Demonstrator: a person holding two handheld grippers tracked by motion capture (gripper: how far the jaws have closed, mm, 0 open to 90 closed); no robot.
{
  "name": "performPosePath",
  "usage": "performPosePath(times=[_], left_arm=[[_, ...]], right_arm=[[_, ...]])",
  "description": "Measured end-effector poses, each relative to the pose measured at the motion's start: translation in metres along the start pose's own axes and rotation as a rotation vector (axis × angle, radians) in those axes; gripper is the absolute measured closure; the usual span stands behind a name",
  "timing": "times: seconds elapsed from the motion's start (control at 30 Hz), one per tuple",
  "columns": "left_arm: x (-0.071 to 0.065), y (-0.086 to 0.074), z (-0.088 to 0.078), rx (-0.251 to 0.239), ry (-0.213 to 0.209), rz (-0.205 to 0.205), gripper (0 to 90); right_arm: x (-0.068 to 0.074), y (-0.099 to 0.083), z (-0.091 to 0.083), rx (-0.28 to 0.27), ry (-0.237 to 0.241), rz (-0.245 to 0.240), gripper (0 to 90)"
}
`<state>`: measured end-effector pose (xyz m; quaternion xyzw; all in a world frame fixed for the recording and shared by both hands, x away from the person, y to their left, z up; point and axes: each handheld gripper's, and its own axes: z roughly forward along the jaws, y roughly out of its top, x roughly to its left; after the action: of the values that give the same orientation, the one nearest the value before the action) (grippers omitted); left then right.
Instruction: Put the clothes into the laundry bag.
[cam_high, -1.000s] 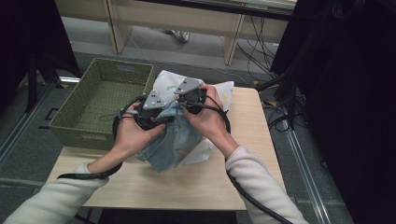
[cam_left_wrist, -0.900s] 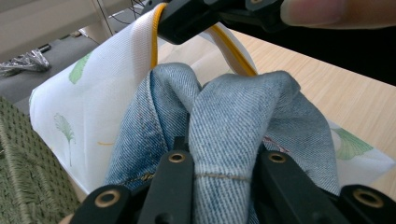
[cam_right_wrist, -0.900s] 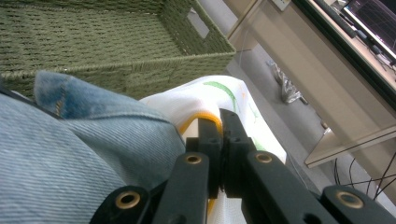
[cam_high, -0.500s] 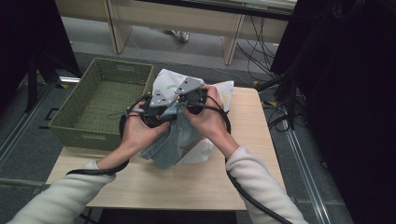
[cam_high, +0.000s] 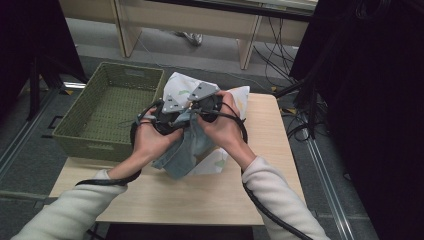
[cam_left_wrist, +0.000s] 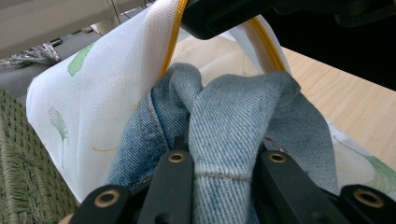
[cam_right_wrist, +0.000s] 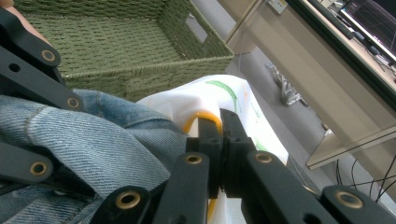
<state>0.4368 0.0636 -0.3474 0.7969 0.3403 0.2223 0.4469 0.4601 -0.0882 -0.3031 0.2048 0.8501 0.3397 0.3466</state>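
A blue denim garment (cam_high: 186, 150) hangs bunched between both hands above the table, half inside a white mesh bag (cam_high: 181, 84) printed with green leaves. My left gripper (cam_left_wrist: 224, 156) is shut on a fold of the denim (cam_left_wrist: 233, 116). My right gripper (cam_right_wrist: 219, 122) is shut on the bag's yellow rim (cam_right_wrist: 198, 119), holding its mouth up over the denim (cam_right_wrist: 93, 135). In the high view the left gripper (cam_high: 170, 111) and right gripper (cam_high: 205, 102) sit close together, almost touching. The lower part of the bag lies on the table under the denim.
A green woven basket (cam_high: 85, 144) stands at the table's left edge, right beside the bag, and looks empty (cam_right_wrist: 116, 42). The wooden table (cam_high: 200, 195) is bare in front of the hands. Desk legs and cables stand on the floor beyond.
Almost nothing: both grippers keep their holds and stay together over the bag. The left forearm has shifted slightly.
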Motion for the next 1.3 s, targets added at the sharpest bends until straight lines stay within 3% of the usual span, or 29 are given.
performPosePath(times=[0.63,1.3], left_arm=[[-0.001,-0.002,0.01,0.002,0.003,-0.009,79.3],[-0.003,-0.017,0.037,-0.007,0.021,-0.035,78.5]], right_arm=[[-0.001,0.0,0.0,0.001,-0.003,0.005,89.9],[-0.004,-0.003,0.0,0.007,-0.001,0.012,89.9]])
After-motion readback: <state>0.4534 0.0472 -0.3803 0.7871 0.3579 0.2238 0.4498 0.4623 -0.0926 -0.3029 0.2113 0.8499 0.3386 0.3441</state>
